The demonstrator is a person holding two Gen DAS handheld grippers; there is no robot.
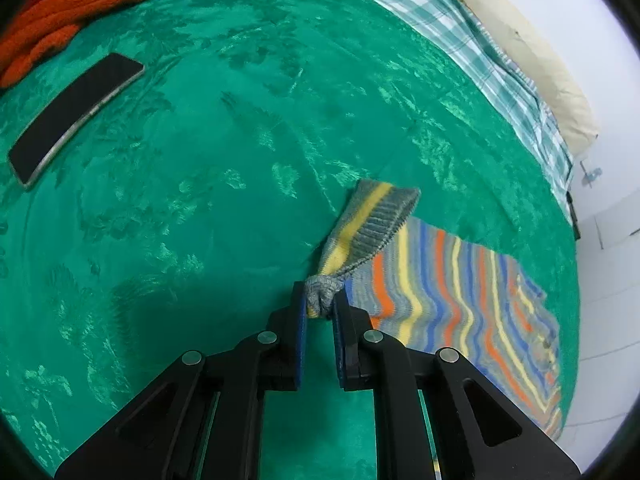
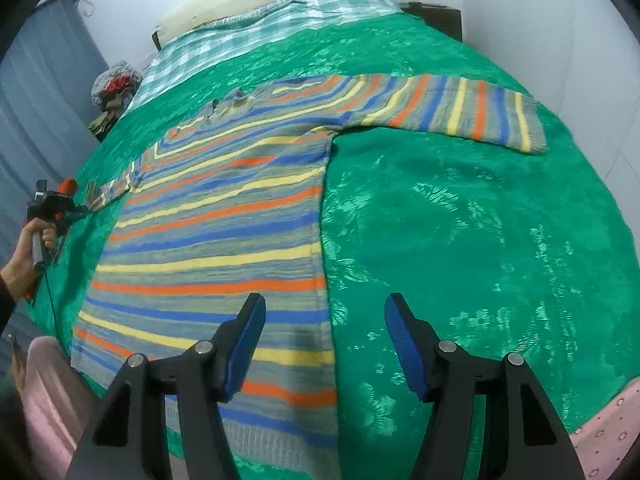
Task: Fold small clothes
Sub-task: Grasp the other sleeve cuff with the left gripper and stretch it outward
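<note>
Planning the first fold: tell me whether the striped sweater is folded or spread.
Mostly spread: the striped sweater lies flat on the green bedspread, one sleeve stretched out; the left gripper pinches the other sleeve's cuff.

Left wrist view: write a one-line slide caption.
Left gripper pinches the cuff of a striped sweater on a green bedspread, phone nearby.

A black phone (image 1: 74, 116) lies on the green bedspread (image 1: 240, 120) near an orange blanket (image 1: 80, 4).
</note>
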